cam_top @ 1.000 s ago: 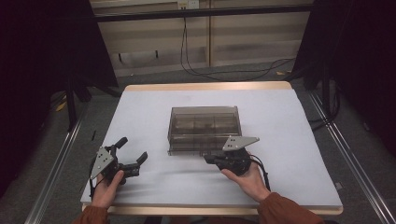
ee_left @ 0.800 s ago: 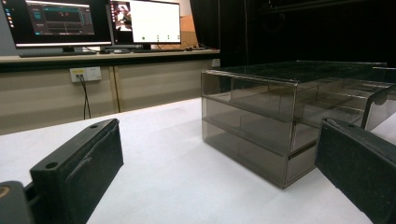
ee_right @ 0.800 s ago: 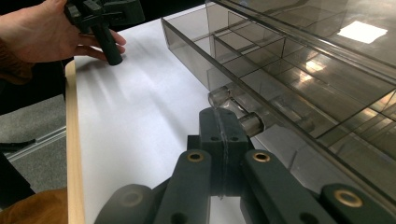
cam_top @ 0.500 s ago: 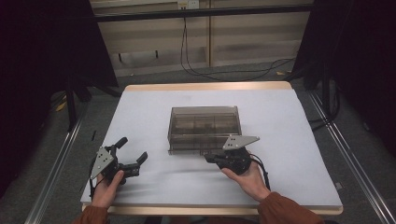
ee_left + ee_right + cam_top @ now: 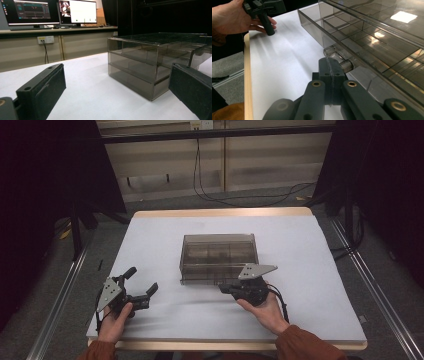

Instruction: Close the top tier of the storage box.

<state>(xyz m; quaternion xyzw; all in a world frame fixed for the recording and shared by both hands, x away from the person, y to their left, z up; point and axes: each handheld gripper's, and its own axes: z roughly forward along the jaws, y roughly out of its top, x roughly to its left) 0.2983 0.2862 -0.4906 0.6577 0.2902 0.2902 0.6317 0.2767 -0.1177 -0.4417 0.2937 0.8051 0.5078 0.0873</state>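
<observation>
Nothing moved since prev frame: right tongs [image 5: 331, 65] pressed together beside drawer box [image 5: 218, 257] knob [image 5: 338, 60], left tongs [image 5: 141, 286] spread wide, empty.

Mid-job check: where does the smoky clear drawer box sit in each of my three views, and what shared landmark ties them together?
High view: drawer box at table centre, between the grippers.
Left gripper view: box right of centre, beyond the open jaws.
Right gripper view: box across the upper right, its clear knob at the shut jaw tips.
Shared landmark: the white table cover.

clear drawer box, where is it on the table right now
In the high view the clear drawer box sits mid-table on the white sheet, the right gripper at its near front edge.
</observation>
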